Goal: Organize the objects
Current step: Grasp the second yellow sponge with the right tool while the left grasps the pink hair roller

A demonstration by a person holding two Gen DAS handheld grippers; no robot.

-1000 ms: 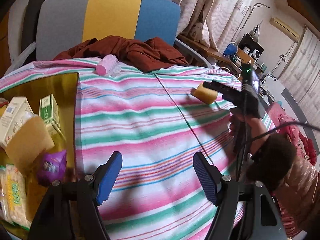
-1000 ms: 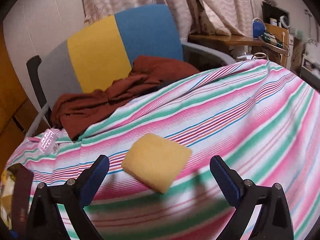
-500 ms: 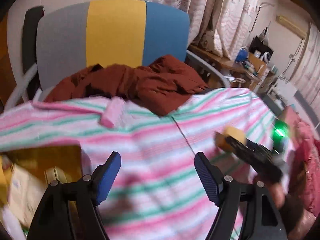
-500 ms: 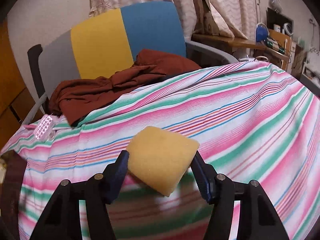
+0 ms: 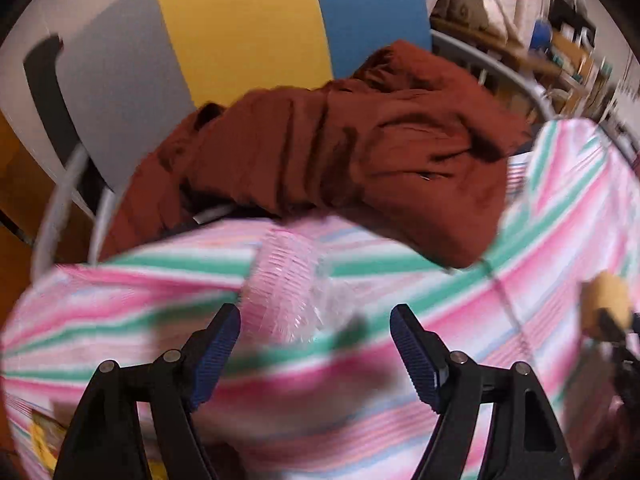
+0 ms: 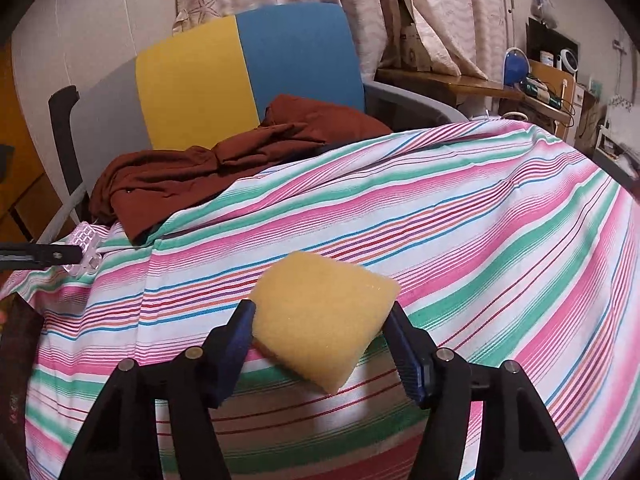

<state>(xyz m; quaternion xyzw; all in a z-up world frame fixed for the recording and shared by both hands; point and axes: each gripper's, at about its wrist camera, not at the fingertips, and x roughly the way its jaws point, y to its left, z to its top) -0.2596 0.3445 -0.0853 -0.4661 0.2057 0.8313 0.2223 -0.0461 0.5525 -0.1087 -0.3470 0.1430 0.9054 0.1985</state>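
Note:
A pink roll in clear wrapping (image 5: 288, 284) lies on the striped cloth (image 5: 400, 420) near its far edge. My left gripper (image 5: 316, 332) is open, its blue pads on either side of the roll's near end, not touching. The view is blurred. My right gripper (image 6: 320, 336) is shut on a yellow sponge (image 6: 324, 316) and holds it just above the striped cloth (image 6: 480, 240). The sponge and right gripper also show at the right edge of the left wrist view (image 5: 608, 304). The roll (image 6: 86, 248) and a left finger show at the far left of the right wrist view.
A brown-red garment (image 5: 360, 152) lies over the cloth's far edge, just behind the roll. A grey, yellow and blue chair back (image 6: 240, 68) stands behind it. A shelf with clutter (image 6: 536, 84) is at the far right. A dark tray edge (image 6: 20, 328) is at the left.
My left gripper has moved forward to the pink roll, which now lies between its open pads. My right gripper closed on the yellow sponge and lifted it slightly.

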